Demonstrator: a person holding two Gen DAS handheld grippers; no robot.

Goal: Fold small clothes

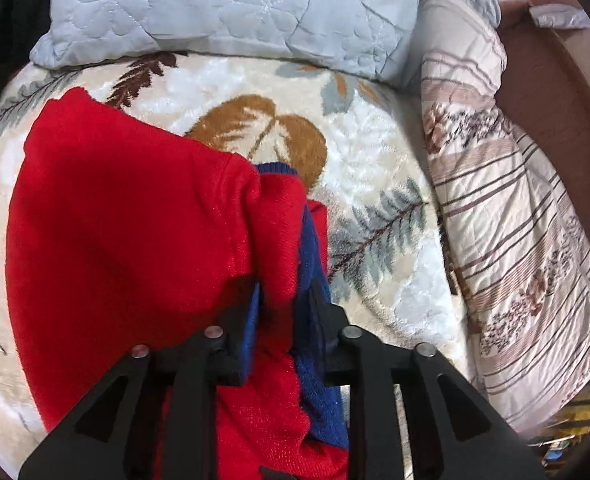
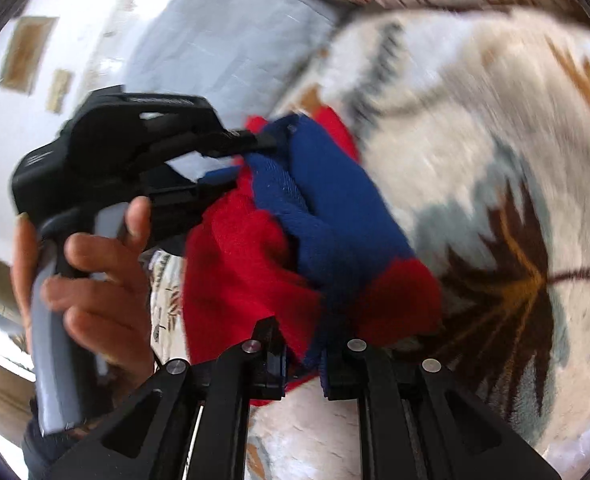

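A small red sweater [image 1: 115,220] with blue trim [image 1: 319,380] lies bunched on a cream leaf-patterned blanket [image 1: 375,140]. In the left wrist view my left gripper [image 1: 287,300] is shut on a fold of red and blue knit, which runs up between its fingers. In the right wrist view my right gripper [image 2: 303,352] pinches another part of the sweater [image 2: 235,272] where red meets blue trim [image 2: 335,208]. The left gripper [image 2: 255,162] shows there too, held by a hand [image 2: 95,280] and clamped on the garment's far edge. The sweater hangs between the two grippers.
A pale blue quilted pillow [image 1: 235,8] lies at the head of the blanket. A striped, flowered quilt [image 1: 515,240] is heaped along the right side against a brown bed frame [image 1: 555,80]. The right wrist view is blurred; the blanket [image 2: 475,140] fills its right half.
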